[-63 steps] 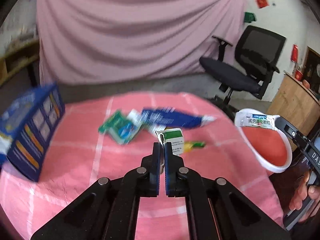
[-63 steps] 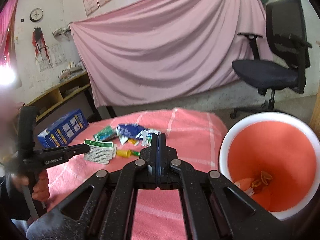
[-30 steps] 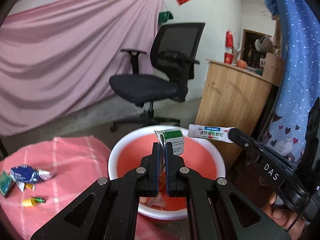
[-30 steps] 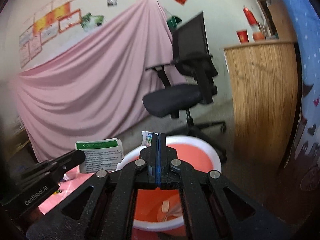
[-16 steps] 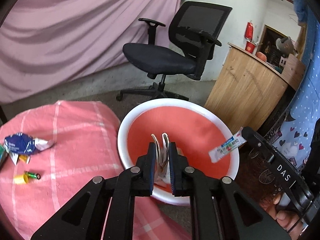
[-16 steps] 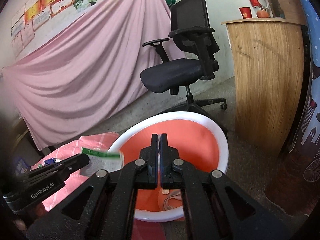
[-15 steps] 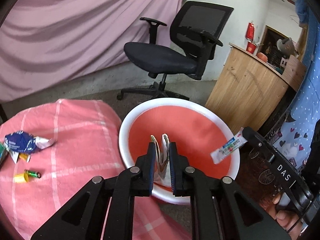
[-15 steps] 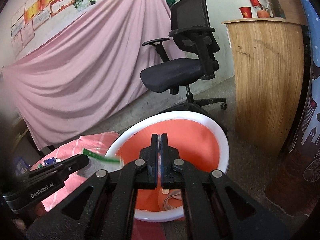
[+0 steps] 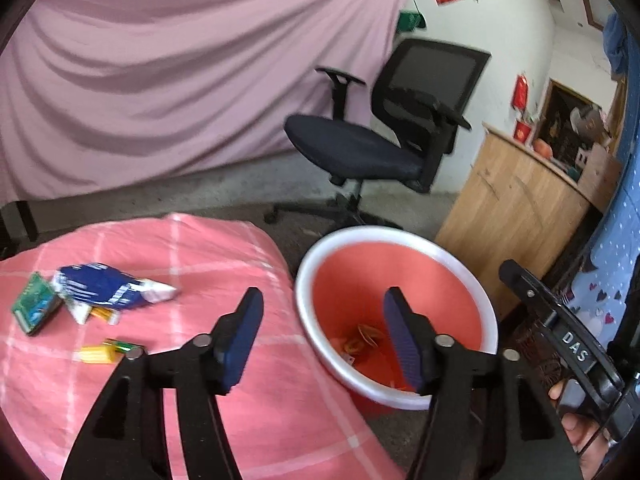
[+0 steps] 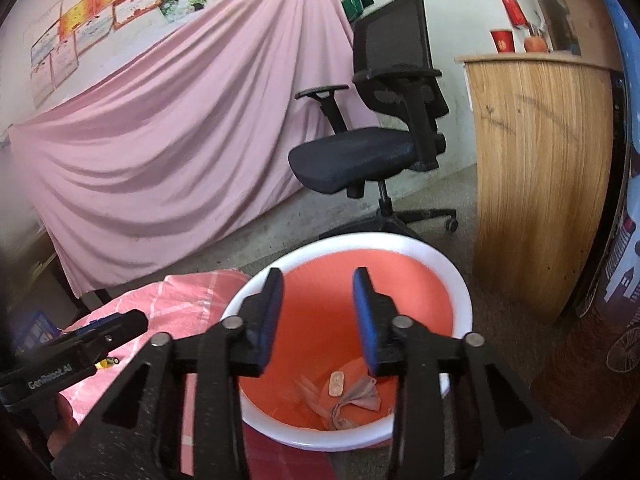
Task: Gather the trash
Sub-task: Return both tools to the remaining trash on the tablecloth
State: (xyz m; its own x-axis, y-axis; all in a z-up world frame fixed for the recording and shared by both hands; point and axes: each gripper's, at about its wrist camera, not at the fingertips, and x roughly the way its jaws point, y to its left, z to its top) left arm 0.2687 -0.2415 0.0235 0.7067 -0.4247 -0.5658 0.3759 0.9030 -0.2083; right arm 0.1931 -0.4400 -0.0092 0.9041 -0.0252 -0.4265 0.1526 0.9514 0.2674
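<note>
Both jaws have just been opening: left gripper (image 9: 322, 326) and right gripper (image 10: 317, 314) stand apart, empty, above the bin (image 9: 460, 268). Both packets are gone (presumably binned). More trash (image 9: 100, 298) remains on the desk (image 9: 208, 248).

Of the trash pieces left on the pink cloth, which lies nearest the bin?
The blue crumpled wrapper, whose white end points toward the bin; the green packet and yellow piece lie farther away.
</note>
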